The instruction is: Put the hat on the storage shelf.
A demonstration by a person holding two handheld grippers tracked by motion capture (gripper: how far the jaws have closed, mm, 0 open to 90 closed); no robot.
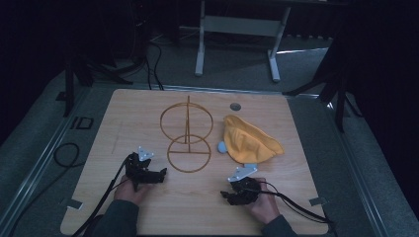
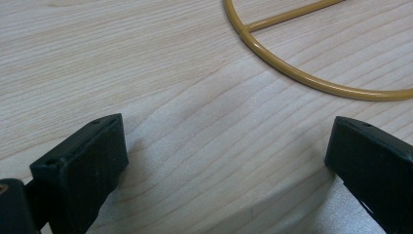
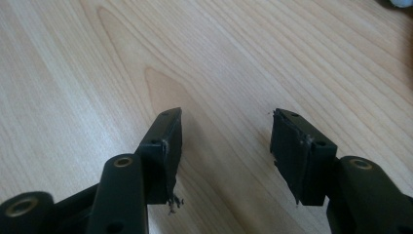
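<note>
A gold wire stand of two rings and an upright post sits in the middle of the wooden table; part of its lower ring curves past in the left gripper view. A crumpled yellow cloth lies to its right, over something light blue. My left gripper rests on the table just left of the lower ring, open, nothing between its jaws. My right gripper lies near the front edge below the cloth, open over bare wood.
A small grey round disc is set into the table near its far edge. Black cables trail off the left side and a cable runs from the right gripper. A white frame stands on the floor beyond the table.
</note>
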